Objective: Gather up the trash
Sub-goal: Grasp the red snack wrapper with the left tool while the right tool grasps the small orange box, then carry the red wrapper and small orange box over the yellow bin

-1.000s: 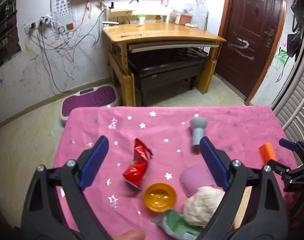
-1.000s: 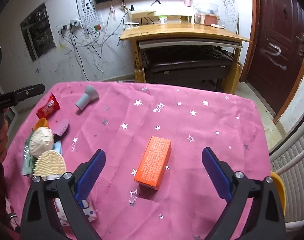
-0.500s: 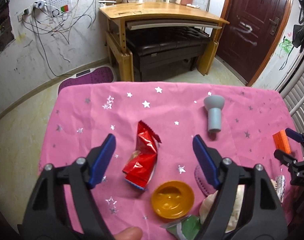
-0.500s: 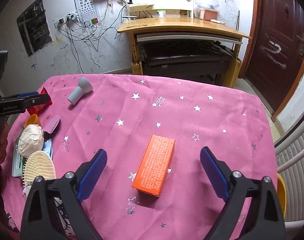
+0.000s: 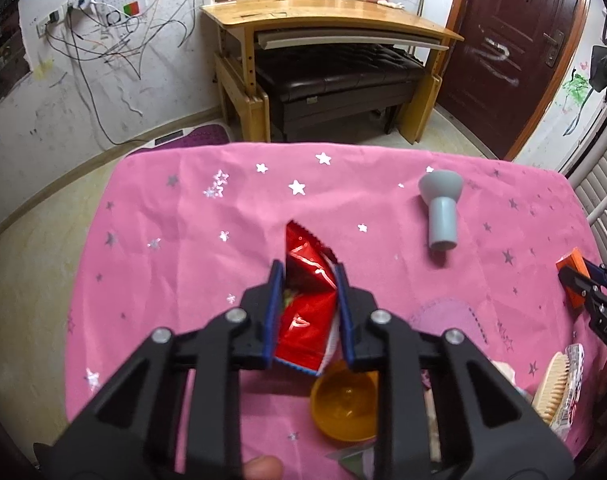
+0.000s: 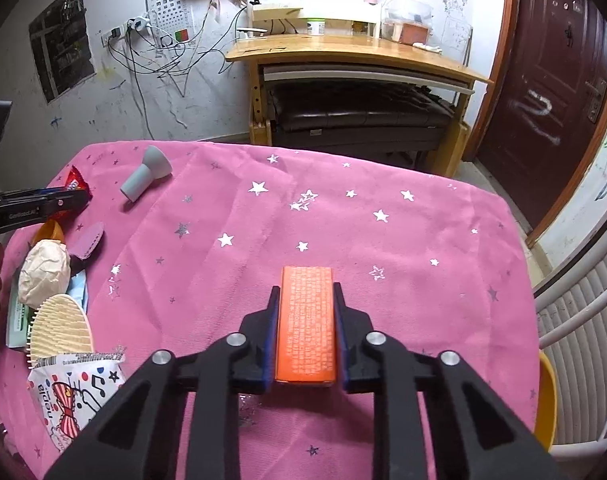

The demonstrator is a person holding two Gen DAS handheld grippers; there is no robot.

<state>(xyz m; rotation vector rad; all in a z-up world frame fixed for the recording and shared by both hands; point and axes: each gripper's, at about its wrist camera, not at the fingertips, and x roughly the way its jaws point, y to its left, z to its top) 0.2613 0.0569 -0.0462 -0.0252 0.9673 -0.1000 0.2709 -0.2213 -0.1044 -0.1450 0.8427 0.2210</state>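
My left gripper [image 5: 308, 276] is shut on a crumpled red snack wrapper [image 5: 305, 300] that lies on the pink star cloth [image 5: 183, 240]. My right gripper [image 6: 306, 294] is shut on an orange box [image 6: 306, 320], its blue pads against both long sides. The wrapper also shows at the left edge of the right wrist view [image 6: 75, 180], with the left gripper's fingers [image 6: 43, 200] on it. A crumpled paper ball [image 6: 43, 270], a printed white wrapper [image 6: 73, 392] and a green packet [image 6: 17, 316] lie at the left of the right wrist view.
A grey funnel-shaped piece [image 5: 441, 208], an orange bowl [image 5: 345, 400], a purple brush [image 6: 87, 238] and a cream brush [image 6: 59, 326] lie on the cloth. A wooden desk [image 6: 351, 60] with a black bench stands behind the table. A white radiator [image 6: 583, 320] is at the right.
Both grippers have closed from wide open: the left one on the red wrapper, the right one on the orange box. Both also moved forward and down toward the cloth.
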